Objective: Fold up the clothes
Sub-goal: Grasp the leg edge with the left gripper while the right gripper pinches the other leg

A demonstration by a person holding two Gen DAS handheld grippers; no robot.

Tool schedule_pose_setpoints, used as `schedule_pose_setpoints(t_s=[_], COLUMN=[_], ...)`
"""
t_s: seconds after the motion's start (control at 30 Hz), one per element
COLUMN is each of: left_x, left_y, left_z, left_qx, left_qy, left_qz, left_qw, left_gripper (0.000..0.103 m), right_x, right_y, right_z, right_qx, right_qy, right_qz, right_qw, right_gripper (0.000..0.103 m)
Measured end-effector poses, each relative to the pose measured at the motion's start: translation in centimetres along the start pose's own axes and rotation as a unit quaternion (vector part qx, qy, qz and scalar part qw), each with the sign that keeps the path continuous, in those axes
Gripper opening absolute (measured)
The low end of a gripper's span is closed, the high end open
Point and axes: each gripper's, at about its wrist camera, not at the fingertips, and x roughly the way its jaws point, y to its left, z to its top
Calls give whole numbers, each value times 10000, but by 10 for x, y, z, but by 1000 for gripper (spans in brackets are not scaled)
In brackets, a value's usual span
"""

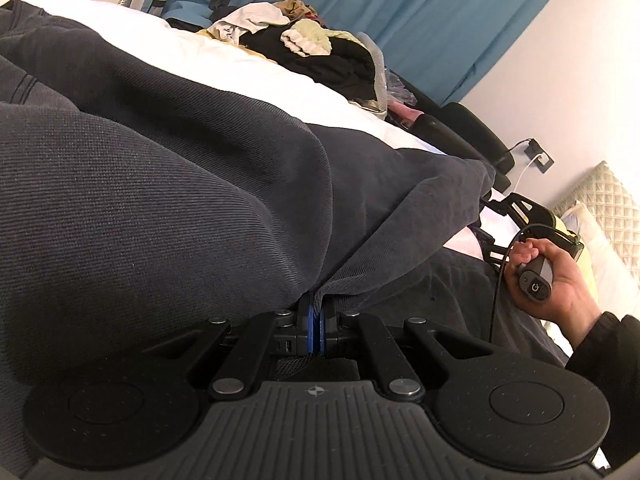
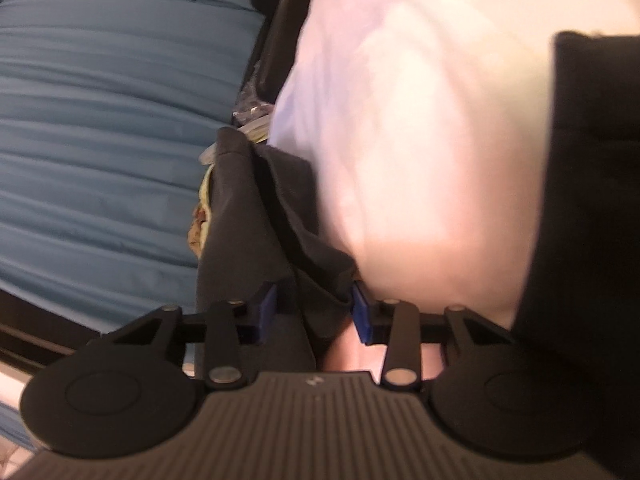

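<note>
A dark grey knit garment (image 1: 180, 168) is spread over the white bed (image 1: 240, 64) and fills most of the left wrist view. My left gripper (image 1: 316, 308) is shut on a fold of its edge, its blue pads pressed together with cloth between them. In the right wrist view a corner of the same garment (image 2: 264, 216) hangs between the blue pads of my right gripper (image 2: 314, 308). Those jaws stand apart with a gap beside the cloth. From the left wrist view the right gripper (image 1: 516, 208) is at the garment's far corner, held by a hand (image 1: 560, 280).
A pile of mixed clothes (image 1: 304, 44) lies at the far side of the bed. Blue curtains (image 1: 420, 8) hang behind it. A black chair (image 1: 472, 124) stands by the wall, and a quilted pillow (image 1: 600, 200) lies at the right. A dark sleeve (image 2: 592, 200) covers the right edge of the right wrist view.
</note>
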Motion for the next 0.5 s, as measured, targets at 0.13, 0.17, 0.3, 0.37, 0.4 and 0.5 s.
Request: schedule_pose_setpoints(t_s=[0.13,0.17,0.3,0.37,0.4,0.5], left_x=[0,0,-3,-5,-6,-9], left_y=[0,-1,-6,-8,-10,-11], left_z=[0,0,-1,-2,-2,-3], left_qx=[-28,-11,81,137,165,222], left_qy=[-15,-22,-68,-54,-44,-49], left_qz=[7,6,-25,5,24,-12], left_qw=[10000,10000,9999,9999,9999,9997], left_gripper=[4,4,5,6,6,7], right_x=[-16,-24,-69,-97,-109,-131], right_y=[16,27,73,82,78,52], right_z=[0,-1,-6,-10,-10,-4], right_qx=[-351,-569,-1419,-1591,-1531,-1172], right_qy=[-240,-373,-1085,-1511,-1762,-2016], right_qz=[351,424,689,601,388,-411], right_qw=[9985,9968,9815,9738,9716,9716], right_gripper=[12,12,11,10,9,9])
